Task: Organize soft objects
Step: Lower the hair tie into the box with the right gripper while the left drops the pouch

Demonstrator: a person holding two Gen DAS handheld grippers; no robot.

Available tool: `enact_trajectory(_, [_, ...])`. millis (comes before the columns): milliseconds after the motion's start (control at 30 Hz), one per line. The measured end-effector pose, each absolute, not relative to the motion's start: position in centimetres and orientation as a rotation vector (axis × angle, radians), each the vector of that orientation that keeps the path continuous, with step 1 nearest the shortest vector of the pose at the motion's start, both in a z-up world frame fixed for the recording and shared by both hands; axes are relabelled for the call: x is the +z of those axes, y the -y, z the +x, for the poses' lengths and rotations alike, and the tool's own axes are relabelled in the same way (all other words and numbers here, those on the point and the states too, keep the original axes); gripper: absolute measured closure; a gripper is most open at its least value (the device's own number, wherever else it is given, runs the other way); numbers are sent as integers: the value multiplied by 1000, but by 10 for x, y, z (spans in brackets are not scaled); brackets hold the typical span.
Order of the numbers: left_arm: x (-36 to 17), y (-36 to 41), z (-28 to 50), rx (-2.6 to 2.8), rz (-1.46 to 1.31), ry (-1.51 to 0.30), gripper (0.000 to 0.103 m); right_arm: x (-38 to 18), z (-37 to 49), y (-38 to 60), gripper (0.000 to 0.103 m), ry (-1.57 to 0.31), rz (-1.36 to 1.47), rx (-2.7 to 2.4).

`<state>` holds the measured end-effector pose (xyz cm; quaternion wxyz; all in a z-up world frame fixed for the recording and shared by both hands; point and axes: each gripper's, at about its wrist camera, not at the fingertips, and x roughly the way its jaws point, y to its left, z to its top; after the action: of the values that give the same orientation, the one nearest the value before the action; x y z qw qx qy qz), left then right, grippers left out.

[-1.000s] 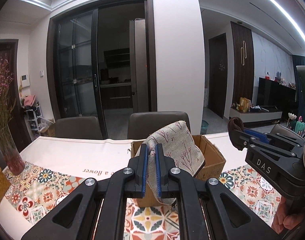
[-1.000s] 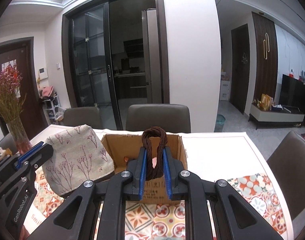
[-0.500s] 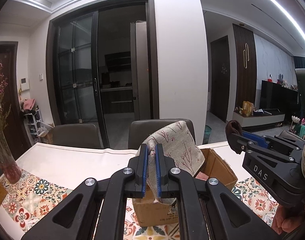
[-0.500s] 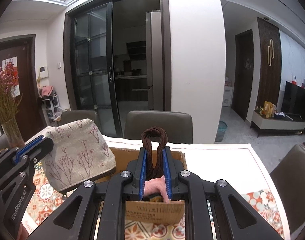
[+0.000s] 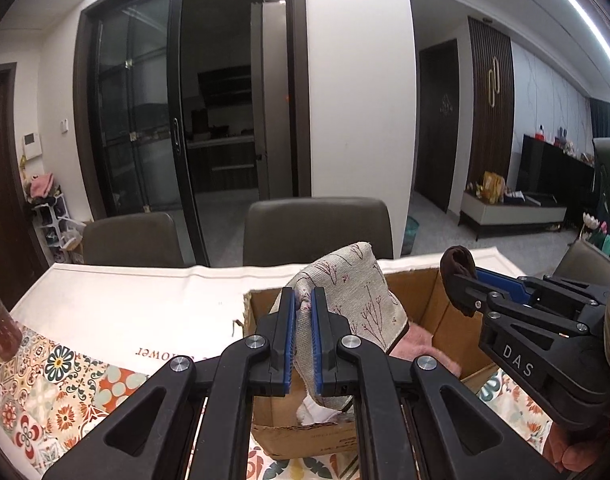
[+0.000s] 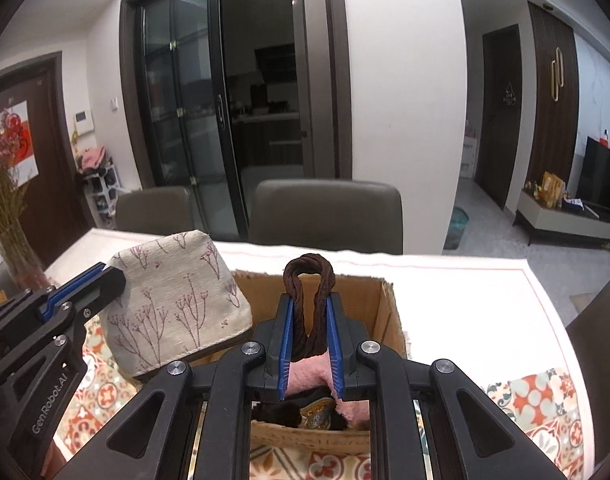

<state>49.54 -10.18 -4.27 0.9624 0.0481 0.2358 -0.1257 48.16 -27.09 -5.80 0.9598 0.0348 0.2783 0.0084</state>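
Both loaded tools over cardboard box point(image 6: 389, 312) rim.

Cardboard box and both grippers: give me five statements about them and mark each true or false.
1. The left gripper clamps a beige fabric pouch printed with branches. True.
2. The right gripper is open and holds nothing. False: it is shut on a brown twisted hair tie.
3. The open brown cardboard box holds something pink. True.
4. The box stands on a chair. False: it stands on the patterned tablecloth.
5. The pouch lies flat on the cloth. False: it is held over the box.
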Motion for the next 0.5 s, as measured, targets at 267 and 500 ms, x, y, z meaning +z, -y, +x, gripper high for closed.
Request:
enact_trajectory(267, [-59, 111, 509, -281, 126, -549, 92, -81, 500, 268, 86, -637, 47, 29])
enact_trajectory(500, [-62, 110, 512, -312, 131, -568, 87, -89, 503, 265, 73, -681, 42, 25])
